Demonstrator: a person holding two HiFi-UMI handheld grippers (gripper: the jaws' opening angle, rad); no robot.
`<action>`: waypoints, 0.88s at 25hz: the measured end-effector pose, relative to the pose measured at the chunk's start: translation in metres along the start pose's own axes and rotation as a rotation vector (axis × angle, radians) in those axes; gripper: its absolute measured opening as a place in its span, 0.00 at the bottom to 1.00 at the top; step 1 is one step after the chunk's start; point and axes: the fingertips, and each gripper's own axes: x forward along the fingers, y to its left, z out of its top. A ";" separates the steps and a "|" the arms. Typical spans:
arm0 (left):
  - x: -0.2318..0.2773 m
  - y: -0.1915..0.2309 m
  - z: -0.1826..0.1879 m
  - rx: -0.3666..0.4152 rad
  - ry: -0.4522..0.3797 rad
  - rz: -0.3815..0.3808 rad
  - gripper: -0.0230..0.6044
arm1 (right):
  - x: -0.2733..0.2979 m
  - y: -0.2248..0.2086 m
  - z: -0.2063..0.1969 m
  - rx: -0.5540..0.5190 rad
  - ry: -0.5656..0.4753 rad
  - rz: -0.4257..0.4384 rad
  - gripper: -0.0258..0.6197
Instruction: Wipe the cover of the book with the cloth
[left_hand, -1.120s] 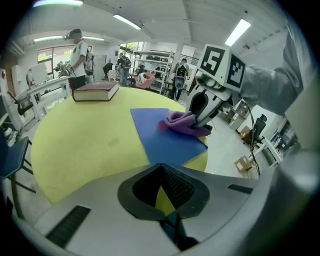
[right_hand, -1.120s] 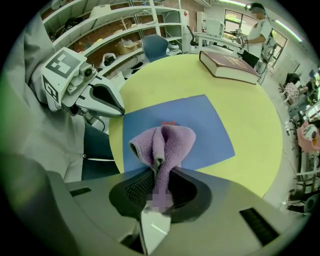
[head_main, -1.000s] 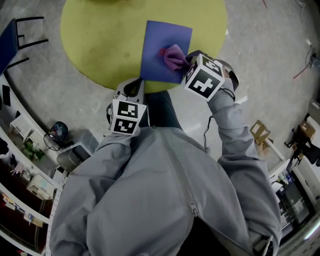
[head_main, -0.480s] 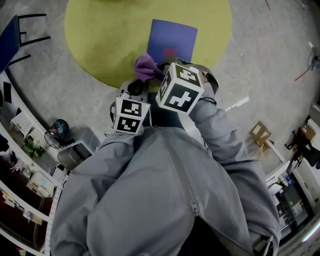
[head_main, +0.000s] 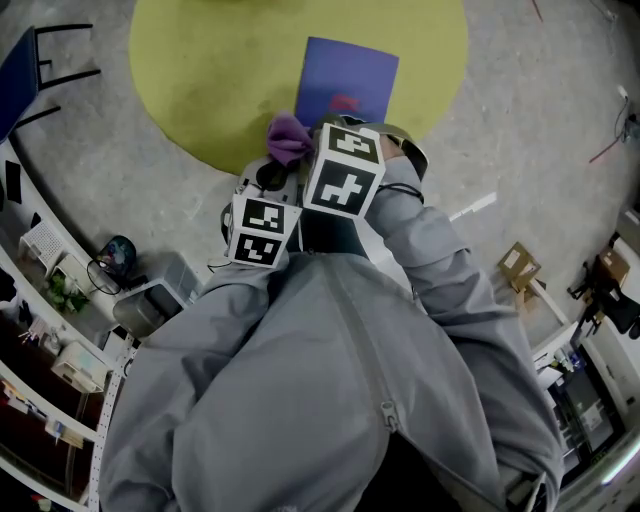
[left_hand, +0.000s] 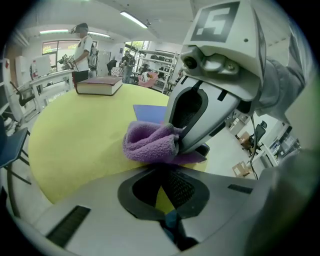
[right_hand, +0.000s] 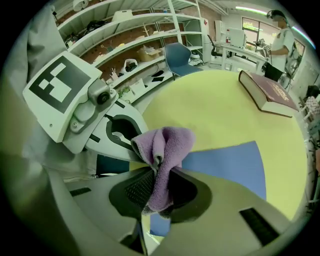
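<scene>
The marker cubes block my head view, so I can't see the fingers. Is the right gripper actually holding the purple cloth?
Observer: Yes; the right gripper view shows the purple cloth pinched between the right gripper's fingers.
Operator: And the left?
Observer: The left gripper is open, nothing between its fingers; the cloth sits just beyond them.
Operator: Anything else around?
Observer: A thick dark red book lies at the yellow table's far side.
</scene>
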 end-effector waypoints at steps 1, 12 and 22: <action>0.000 0.000 0.000 -0.002 -0.001 -0.002 0.06 | 0.000 0.000 -0.001 0.001 0.000 -0.001 0.18; 0.000 0.000 0.000 -0.009 0.001 -0.006 0.06 | -0.011 0.003 -0.055 0.067 0.040 -0.004 0.18; 0.000 -0.001 0.000 0.000 0.007 0.006 0.06 | -0.022 0.005 -0.105 0.136 0.081 -0.022 0.18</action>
